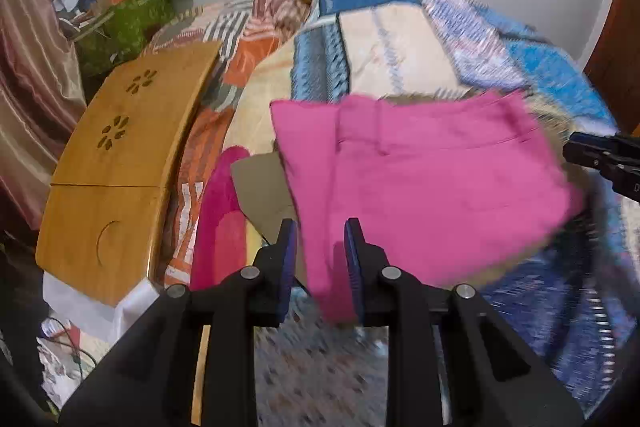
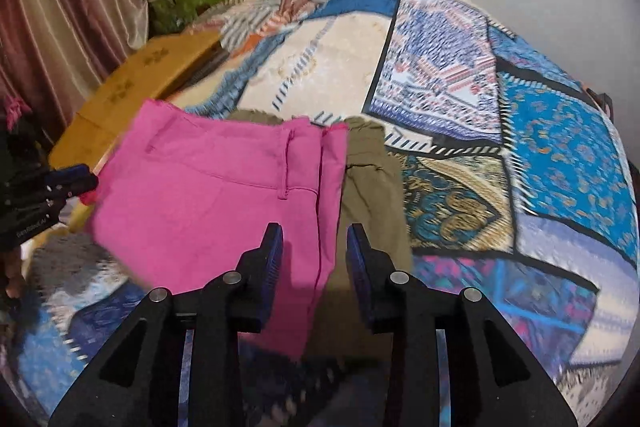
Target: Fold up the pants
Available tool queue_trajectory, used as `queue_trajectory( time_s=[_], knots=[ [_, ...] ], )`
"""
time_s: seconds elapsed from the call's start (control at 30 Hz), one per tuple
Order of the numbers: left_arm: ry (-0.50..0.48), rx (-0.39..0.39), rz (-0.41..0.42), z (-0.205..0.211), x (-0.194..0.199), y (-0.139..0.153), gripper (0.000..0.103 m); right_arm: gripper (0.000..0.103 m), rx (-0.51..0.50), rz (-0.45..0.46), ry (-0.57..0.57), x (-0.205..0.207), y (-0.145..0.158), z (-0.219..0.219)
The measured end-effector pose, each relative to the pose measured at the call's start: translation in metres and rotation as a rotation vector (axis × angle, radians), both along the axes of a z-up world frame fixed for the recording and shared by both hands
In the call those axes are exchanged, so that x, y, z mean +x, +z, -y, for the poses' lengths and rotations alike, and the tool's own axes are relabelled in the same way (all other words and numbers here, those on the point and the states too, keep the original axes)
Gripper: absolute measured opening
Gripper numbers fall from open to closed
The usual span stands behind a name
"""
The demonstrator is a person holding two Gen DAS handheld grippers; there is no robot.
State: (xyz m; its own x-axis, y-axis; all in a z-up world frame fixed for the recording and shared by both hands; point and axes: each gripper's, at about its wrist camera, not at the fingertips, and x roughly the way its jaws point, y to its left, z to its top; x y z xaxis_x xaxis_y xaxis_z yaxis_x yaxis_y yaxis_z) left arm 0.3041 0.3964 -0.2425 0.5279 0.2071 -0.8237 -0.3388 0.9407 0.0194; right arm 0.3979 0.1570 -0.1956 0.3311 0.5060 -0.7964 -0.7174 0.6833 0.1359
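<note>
The pink pants (image 1: 424, 187) lie on the patchwork bedspread (image 2: 560, 155), already doubled into a squarish bundle with the waistband on the side away from me. Under them, and sticking out past their right edge, is an olive garment (image 2: 372, 187).

My left gripper (image 1: 320, 251) hangs over the near left corner of the pants with its fingers parted and only air and pink cloth showing between the pads; it grips nothing. My right gripper (image 2: 314, 255) is just as wide apart, poised over the pants' right edge where the pink meets the olive, and also has hold of nothing.

That seam is my main worry. If I close the right gripper there, I judge it could pinch the olive layer along with the pink and drag both, spoiling the fold. On the left, a shallow bite might catch only the top layer, so the bundle would peel open when lifted. The wooden tray (image 1: 132, 147) left of the pants sits near enough that a wide swing of my left gripper could knock it.
</note>
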Motion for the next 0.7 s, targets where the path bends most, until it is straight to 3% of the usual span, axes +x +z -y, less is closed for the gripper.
queue_trajectory(
  time_s=[0.37, 0.7],
  knots=[
    [-0.075, -0.018, 0.271, 0.080, -0.090, 0.133, 0.024, 0.031, 0.248, 0.208, 0.011, -0.107, 0.140, 0.070],
    [-0.119, 0.084, 0.550, 0.157, -0.222, 0.247, 0.024, 0.031, 0.444, 0.397, 0.053, -0.234, 0.232, 0.130]
  ],
)
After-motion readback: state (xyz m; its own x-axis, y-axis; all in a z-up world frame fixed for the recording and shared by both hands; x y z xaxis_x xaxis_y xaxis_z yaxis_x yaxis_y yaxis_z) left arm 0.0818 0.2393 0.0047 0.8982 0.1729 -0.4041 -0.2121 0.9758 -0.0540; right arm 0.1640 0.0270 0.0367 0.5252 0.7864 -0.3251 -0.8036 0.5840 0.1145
